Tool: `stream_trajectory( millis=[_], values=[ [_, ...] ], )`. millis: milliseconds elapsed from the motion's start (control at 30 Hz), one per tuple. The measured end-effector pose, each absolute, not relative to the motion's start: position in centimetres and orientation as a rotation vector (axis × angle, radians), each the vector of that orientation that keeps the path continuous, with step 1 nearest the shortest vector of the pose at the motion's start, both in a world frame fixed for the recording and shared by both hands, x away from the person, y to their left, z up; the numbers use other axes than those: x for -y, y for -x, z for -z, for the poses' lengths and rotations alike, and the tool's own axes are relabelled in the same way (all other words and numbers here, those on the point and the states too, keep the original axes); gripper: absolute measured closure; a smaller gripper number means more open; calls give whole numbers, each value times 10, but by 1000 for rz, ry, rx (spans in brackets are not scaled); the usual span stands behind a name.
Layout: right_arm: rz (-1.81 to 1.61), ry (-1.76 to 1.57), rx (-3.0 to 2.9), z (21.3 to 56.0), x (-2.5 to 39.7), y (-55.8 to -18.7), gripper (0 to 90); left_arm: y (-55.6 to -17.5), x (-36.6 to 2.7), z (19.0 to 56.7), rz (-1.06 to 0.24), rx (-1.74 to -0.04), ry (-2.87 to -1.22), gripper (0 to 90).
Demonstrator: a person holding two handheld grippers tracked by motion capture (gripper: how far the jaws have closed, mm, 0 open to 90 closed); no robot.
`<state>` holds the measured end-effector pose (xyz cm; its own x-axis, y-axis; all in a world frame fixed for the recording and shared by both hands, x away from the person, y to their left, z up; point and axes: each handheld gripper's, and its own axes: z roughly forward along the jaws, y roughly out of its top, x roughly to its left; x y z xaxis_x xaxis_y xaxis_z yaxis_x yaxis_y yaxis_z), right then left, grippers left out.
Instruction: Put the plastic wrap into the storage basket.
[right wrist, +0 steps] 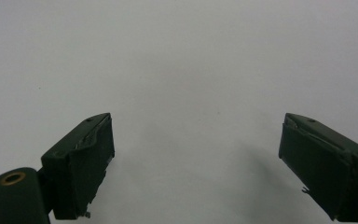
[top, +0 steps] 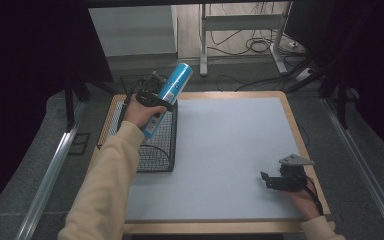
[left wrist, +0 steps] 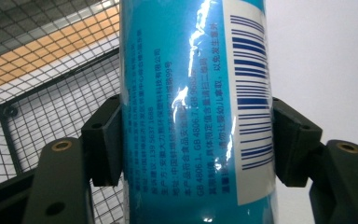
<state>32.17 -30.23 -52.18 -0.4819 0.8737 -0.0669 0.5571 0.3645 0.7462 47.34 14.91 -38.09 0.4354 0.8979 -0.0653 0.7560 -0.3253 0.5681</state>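
Overhead, glossy blue cylindrical can, wire-mesh basket.

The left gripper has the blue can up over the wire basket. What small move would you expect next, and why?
Probably a short carry to the right and down, toward the bare white mat. The left gripper is shut on the tilted blue cylindrical can, held above the black wire mesh basket. It could equally be going in. The right gripper rests open on the mat.
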Motion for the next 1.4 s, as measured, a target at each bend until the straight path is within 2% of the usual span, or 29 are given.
stream_trajectory(
  millis=[633, 1400],
  values=[
    [-920, -1241, -2176, 523, 303, -322, 103, -492, -158, 409, -327, -1468, -2227, 316],
    [-918, -1243, -2173, 522, 304, -322, 102, -498, -158, 424, -330, -1496, -2280, 316]
  ],
)
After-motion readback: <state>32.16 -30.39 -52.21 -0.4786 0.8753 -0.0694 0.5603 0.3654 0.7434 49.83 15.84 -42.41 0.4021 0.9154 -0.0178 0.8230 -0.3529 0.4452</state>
